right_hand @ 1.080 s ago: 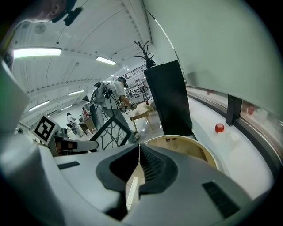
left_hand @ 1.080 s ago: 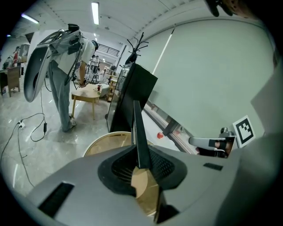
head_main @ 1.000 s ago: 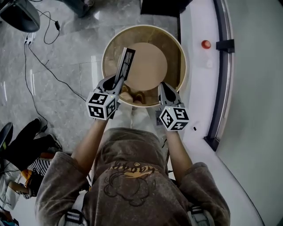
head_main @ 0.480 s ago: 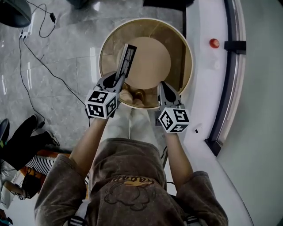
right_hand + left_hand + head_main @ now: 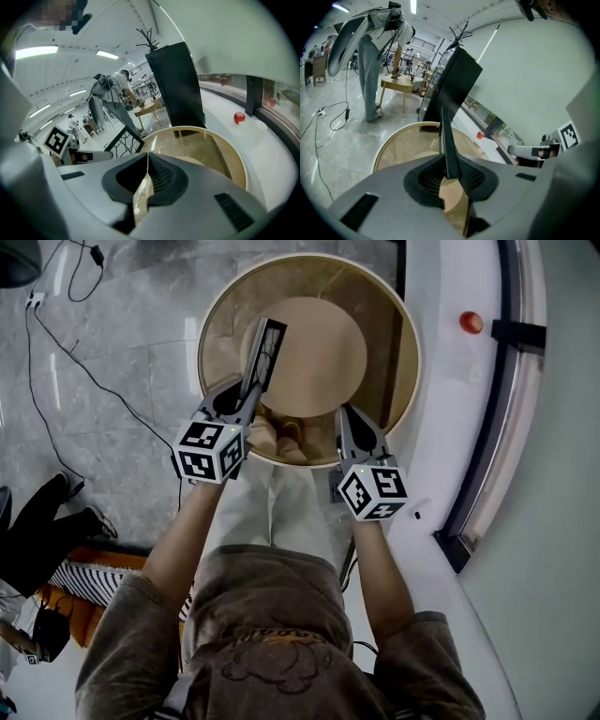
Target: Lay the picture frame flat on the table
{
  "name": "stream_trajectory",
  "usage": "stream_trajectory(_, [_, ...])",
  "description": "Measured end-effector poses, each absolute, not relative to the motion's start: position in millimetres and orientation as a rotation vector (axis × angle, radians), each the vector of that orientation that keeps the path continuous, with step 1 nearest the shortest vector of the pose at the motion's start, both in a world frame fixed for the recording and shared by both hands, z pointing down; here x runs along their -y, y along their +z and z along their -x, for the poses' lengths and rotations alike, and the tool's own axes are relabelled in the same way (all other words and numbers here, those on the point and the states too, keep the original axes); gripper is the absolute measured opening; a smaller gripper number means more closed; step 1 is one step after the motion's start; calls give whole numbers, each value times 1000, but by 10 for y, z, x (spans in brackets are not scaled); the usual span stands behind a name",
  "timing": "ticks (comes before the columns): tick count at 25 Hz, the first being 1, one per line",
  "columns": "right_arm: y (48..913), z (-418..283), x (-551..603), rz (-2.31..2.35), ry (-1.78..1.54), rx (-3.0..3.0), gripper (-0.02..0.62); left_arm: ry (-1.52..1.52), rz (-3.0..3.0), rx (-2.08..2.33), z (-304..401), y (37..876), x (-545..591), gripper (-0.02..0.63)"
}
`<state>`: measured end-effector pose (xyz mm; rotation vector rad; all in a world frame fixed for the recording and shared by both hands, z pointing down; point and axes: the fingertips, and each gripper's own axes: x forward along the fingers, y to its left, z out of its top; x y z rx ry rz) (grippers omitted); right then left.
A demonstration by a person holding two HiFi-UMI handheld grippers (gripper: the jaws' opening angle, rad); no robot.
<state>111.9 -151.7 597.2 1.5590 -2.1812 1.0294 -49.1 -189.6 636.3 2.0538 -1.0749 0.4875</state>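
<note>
Lower now, and together. Clamped with the left fingers (image 5: 423,180) on the bottom edge of the frame (image 5: 263,354), a narrow gap filled by that black edge alone. Pressed flat together on the right fingers (image 5: 161,180), with nothing between.

Brought down toward the table (image 5: 380,343) over the last second with both the left gripper (image 5: 246,397) and the right gripper (image 5: 353,420), and no change in either grip. Carried down with the left one, but not yet laid: standing on edge over the table's near-left part, seemingly clear of the top. Probably the approach before the lay-down, with a roll of the left wrist yet to come to bring the face down.

Close to the table's left rim here, so safer tipped toward the table's middle, where there is open room. Tipped outward, likely to overhang that rim, above the floor and a cable (image 5: 56,352) left of the table.

Parked at the table's near-right rim with the right gripper, well apart from the frame. Shut in by a black panel (image 5: 176,89) beyond the table's far side, and by a white ledge (image 5: 441,381) with a red ball (image 5: 471,322) right of the table.
</note>
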Motion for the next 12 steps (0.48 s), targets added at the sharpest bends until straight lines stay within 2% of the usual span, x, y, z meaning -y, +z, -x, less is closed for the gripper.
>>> stream_trajectory(12, [6301,-1037,1498,-1508,1059,2174,21,505,-1993,1059,453,6929,1830,78])
